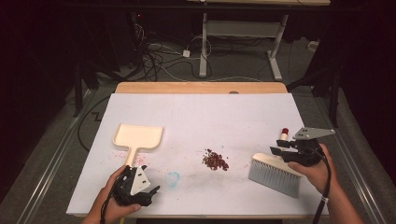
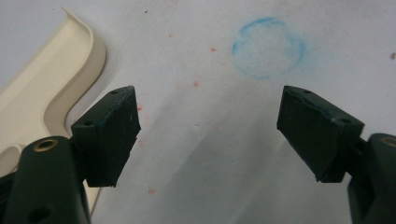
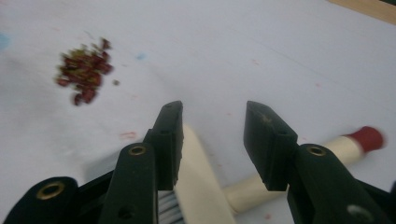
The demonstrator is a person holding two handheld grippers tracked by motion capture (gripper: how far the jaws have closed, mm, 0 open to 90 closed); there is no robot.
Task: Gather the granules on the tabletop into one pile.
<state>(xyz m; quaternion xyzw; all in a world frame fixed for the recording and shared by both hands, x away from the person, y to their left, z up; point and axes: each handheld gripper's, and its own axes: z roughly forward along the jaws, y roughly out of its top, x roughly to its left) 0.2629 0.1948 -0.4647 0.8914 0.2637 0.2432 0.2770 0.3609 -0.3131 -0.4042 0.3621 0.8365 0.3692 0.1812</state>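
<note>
A cream dustpan (image 1: 138, 136) lies flat at the table's left, its handle pointing toward the person. My left gripper (image 1: 153, 190) hovers just past the handle's end, open and empty; in the left gripper view (image 2: 210, 100) the dustpan (image 2: 46, 88) curves past the left jaw. A small pile of dark red crumbs (image 1: 215, 160) sits mid-table. At the right lies a brush (image 1: 275, 173) with grey bristles and a red-tipped handle (image 1: 284, 133). My right gripper (image 1: 279, 150) stands open over the brush's cream back (image 3: 201, 177), which rests against one jaw with a gap to the other.
The table is covered by a white sheet (image 1: 201, 112) with faint pink specks. A blue chalk-like ring (image 1: 173, 178) is drawn near the left gripper. The crumbs (image 3: 84, 70) lie ahead-left of the right jaws. Beyond the far edge are a dark floor, cables and another table's legs.
</note>
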